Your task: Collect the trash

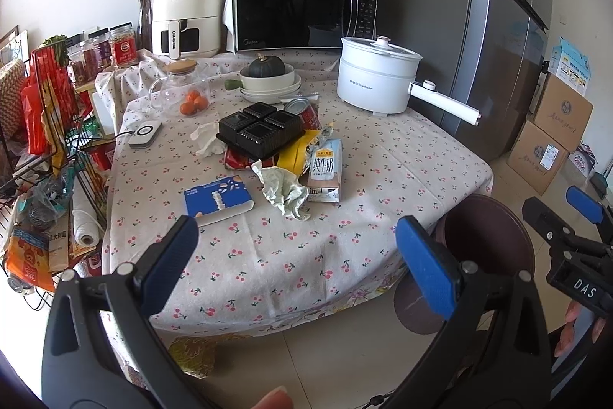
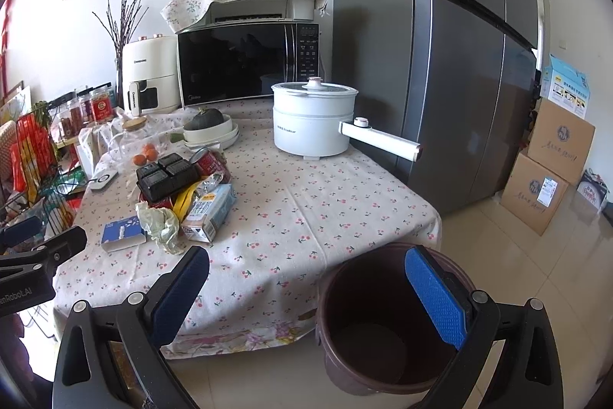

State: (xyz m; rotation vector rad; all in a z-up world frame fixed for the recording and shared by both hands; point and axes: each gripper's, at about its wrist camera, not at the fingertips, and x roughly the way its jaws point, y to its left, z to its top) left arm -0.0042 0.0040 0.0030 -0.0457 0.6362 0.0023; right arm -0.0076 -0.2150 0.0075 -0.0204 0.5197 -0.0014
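A heap of trash lies on the cherry-print table (image 1: 268, 255): a milk carton (image 1: 325, 171), a crumpled green tissue (image 1: 285, 188), a blue box (image 1: 218, 200), a black plastic tray (image 1: 260, 131), a white tissue (image 1: 208, 138), a yellow wrapper (image 1: 293, 156) and a red can (image 1: 306, 112). A brown bin (image 2: 387, 317) stands on the floor by the table's near right corner. My left gripper (image 1: 297, 267) is open and empty, short of the table's front edge. My right gripper (image 2: 306, 301) is open and empty above the bin's left rim.
A white electric pot (image 1: 377, 79) with a long handle, stacked bowls with a squash (image 1: 270, 79), a glass jar (image 1: 184, 91), a microwave (image 1: 302, 8) and an air fryer (image 1: 186, 16) stand at the back. A wire rack (image 1: 49, 148) is left, a fridge (image 2: 459, 64) and cardboard boxes (image 2: 548, 171) right.
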